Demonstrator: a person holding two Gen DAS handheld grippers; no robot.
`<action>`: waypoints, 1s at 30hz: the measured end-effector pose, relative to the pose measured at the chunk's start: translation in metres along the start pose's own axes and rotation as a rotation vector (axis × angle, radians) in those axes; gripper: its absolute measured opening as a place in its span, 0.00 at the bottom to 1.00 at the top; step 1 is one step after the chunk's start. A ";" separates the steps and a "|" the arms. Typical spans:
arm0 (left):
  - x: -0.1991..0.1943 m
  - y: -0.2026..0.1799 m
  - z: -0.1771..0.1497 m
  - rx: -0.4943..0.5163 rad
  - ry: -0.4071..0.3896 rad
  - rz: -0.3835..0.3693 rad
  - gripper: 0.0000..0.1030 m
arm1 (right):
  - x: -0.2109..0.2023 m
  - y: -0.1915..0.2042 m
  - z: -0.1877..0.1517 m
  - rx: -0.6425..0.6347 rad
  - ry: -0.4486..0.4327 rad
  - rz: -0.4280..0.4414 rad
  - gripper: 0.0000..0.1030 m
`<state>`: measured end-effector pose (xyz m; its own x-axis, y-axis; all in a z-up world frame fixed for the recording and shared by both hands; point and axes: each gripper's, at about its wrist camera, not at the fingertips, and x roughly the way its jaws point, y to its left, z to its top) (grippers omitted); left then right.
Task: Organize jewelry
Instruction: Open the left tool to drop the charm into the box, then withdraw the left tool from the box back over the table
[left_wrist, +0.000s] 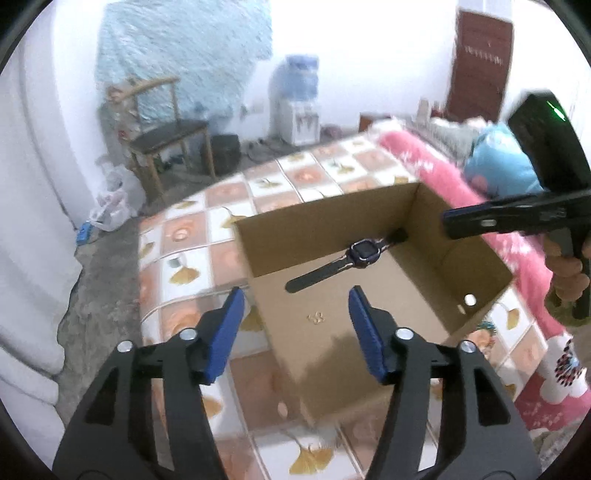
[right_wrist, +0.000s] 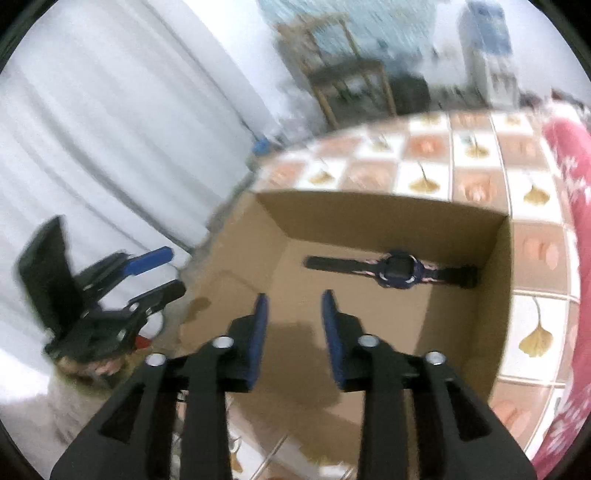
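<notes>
A cardboard box (left_wrist: 369, 332) is seen on the tiled bench (left_wrist: 192, 258); a watch (left_wrist: 360, 254) lies flat inside, near the far wall. The left claw (left_wrist: 295, 332) and right claw (right_wrist: 293, 338) are spread and empty, best lifted clear without nudging the gold earring (left_wrist: 316, 316).

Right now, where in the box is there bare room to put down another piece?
The near half of the box floor is mostly bare, save a small gold piece toward its left side. The right side by the wall with the holes is free. The far end is taken: the watch lies across it.
</notes>
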<state>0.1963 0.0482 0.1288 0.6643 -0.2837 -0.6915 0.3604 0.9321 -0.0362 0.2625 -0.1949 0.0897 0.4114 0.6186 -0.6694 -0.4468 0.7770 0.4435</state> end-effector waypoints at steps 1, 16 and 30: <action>-0.012 0.002 -0.008 -0.014 -0.019 0.001 0.58 | -0.007 0.008 -0.012 -0.024 -0.014 0.032 0.36; 0.001 -0.050 -0.155 0.092 0.131 0.102 0.62 | 0.059 0.031 -0.159 0.178 0.120 0.089 0.35; 0.029 -0.050 -0.157 0.104 0.144 0.024 0.19 | 0.093 0.051 -0.157 0.120 0.149 0.030 0.26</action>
<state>0.0944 0.0290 -0.0029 0.5753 -0.2196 -0.7879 0.4163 0.9078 0.0509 0.1533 -0.1164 -0.0431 0.2729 0.6242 -0.7321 -0.3554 0.7725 0.5262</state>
